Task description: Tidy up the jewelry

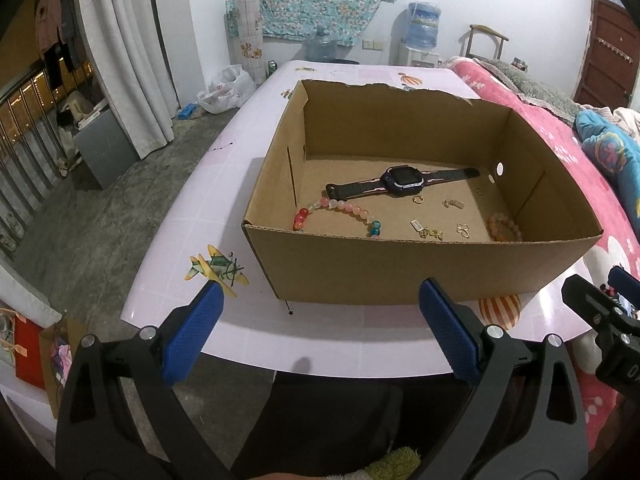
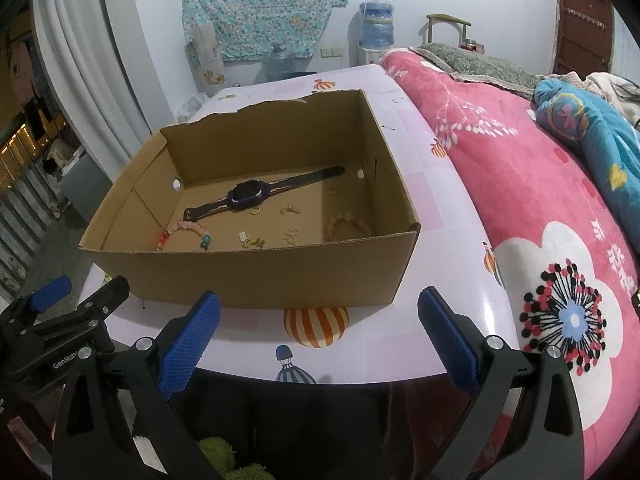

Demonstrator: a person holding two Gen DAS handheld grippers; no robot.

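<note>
both grippers, left gripper and right gripper, spread empty at 6 o'clock of the cardboard box, likely since the watch and beads already lie inside.

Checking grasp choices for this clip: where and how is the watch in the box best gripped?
Grip the watch at its case, coming straight down from above, since the tall walls of the box block any side approach. It lies flat, strap stretched out left to right, so set the fingers across the case's narrow width, front to back. Both the left gripper and right gripper are open, outside the box.
</note>
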